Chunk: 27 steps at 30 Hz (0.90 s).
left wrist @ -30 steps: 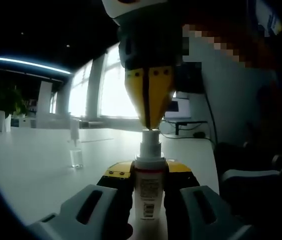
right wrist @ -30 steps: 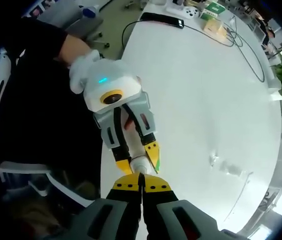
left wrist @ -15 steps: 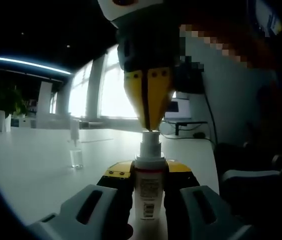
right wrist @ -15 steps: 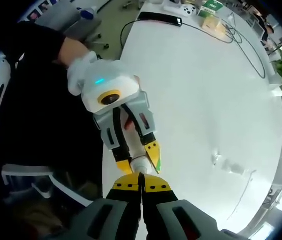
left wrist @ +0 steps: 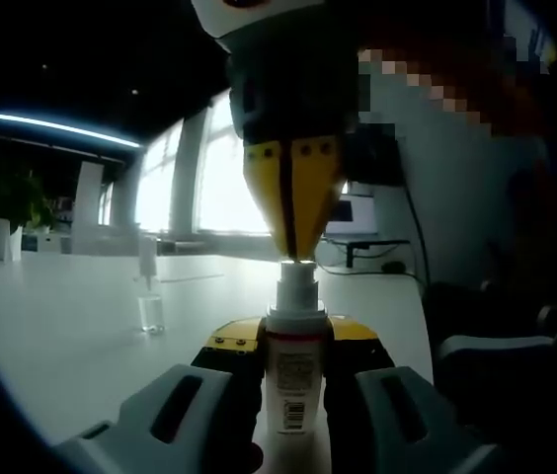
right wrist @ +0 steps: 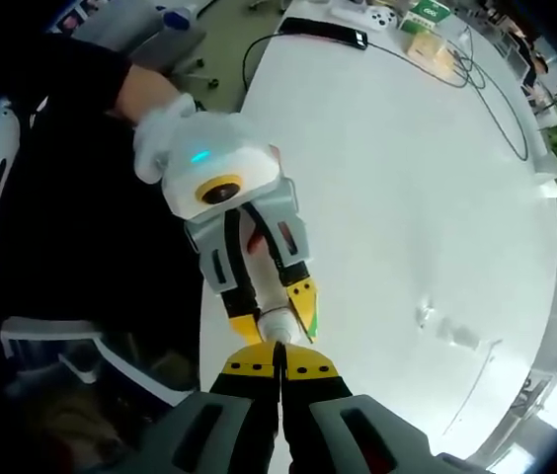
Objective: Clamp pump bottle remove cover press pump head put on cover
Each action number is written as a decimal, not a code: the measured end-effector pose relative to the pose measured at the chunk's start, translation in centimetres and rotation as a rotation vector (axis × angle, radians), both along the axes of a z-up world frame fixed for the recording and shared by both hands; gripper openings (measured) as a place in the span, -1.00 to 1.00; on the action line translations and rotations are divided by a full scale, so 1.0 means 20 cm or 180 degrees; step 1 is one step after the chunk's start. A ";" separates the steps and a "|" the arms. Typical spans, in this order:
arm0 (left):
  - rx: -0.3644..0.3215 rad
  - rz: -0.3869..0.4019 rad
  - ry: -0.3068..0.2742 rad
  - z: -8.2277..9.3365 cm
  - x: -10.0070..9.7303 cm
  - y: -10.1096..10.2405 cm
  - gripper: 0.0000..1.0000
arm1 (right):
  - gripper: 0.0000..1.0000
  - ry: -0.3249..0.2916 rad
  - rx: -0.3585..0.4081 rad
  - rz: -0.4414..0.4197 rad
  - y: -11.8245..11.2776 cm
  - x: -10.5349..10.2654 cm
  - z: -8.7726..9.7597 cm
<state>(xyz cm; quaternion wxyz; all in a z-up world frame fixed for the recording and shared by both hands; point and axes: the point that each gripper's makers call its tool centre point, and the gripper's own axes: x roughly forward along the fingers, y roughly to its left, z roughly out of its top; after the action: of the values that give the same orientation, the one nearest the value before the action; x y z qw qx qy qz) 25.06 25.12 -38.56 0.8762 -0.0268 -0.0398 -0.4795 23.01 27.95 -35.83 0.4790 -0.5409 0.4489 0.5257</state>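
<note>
While clamped, bottle (left wrist: pixel 293 370) under right tongs (left wrist: pixel 294 259).

The label on the pump bottle (left wrist: pixel 294 380) carries print and a barcode, too small to read.

Very little has changed. In the left gripper view, my right gripper (left wrist: pixel 292 252), coming down from the top of the frame with its jaws together, has sunk a touch lower onto the pump head (left wrist: pixel 296 279) than a second ago, and its tip now sits against the top of the head at frame centre. In the right gripper view the whole picture has drifted slightly, so the cable (right wrist: pixel 259 51) at the upper part of the frame sits a bit differently; that is my hand moving, not the table's things.
</note>
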 end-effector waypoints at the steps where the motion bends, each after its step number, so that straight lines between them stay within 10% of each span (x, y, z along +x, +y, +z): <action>1: 0.0000 0.0000 -0.0002 0.00 0.00 0.00 -0.73 | -1.00 0.0005 0.0007 0.0003 0.00 0.00 0.00; 27: -0.0003 -0.0001 -0.0004 0.00 0.00 0.00 -0.73 | -1.00 0.0020 0.0124 -0.0031 0.00 0.00 0.01</action>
<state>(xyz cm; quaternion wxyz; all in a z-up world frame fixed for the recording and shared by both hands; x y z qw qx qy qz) 25.01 25.17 -38.53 0.8761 -0.0269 -0.0405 -0.4796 22.96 27.98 -35.68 0.4906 -0.5277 0.4427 0.5337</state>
